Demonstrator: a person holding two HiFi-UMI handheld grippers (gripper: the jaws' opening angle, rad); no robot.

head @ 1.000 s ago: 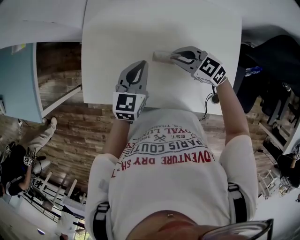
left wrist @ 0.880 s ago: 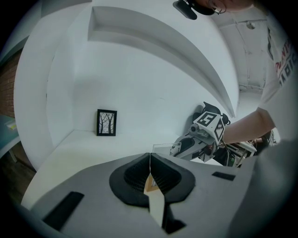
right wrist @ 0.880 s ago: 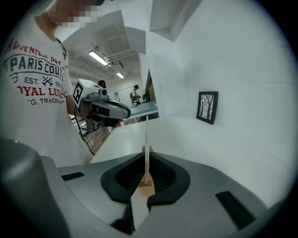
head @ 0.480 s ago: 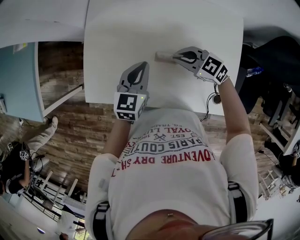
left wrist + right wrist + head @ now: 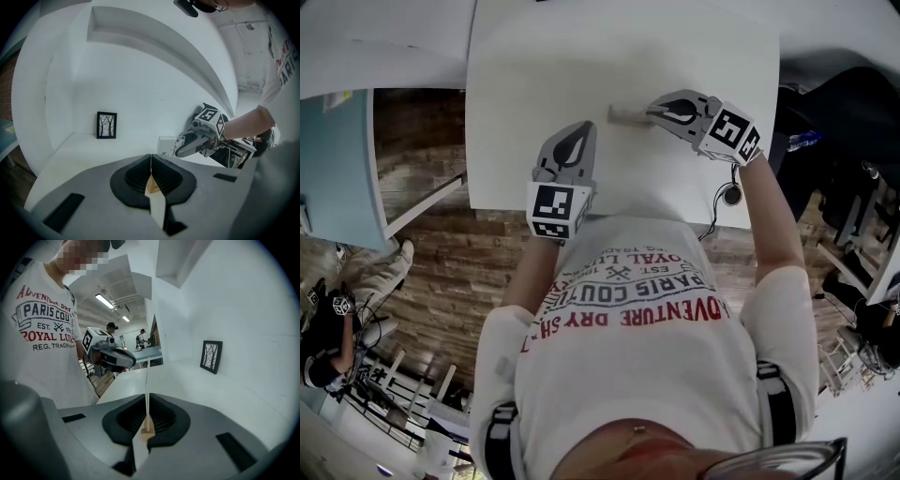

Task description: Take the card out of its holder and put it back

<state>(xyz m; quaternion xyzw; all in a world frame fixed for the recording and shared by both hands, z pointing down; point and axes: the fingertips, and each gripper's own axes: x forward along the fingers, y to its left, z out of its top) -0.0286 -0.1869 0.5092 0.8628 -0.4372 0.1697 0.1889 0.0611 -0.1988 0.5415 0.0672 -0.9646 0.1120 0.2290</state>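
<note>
Since a second ago: right tongs barely shifted, jaws just closing, now clamped on the card edge. Card upright in clear holder, mid-table, right of centre. Left tongs together, empty. Card likely thin, light, bendy: pinch the side edge, pull straight.

Head view: steeply down onto surface. Gripper views: low, close behind own jaws, facing each other. Left sees right hand-held gripper; right sees left hand-held gripper. Both share framed picture.
</note>
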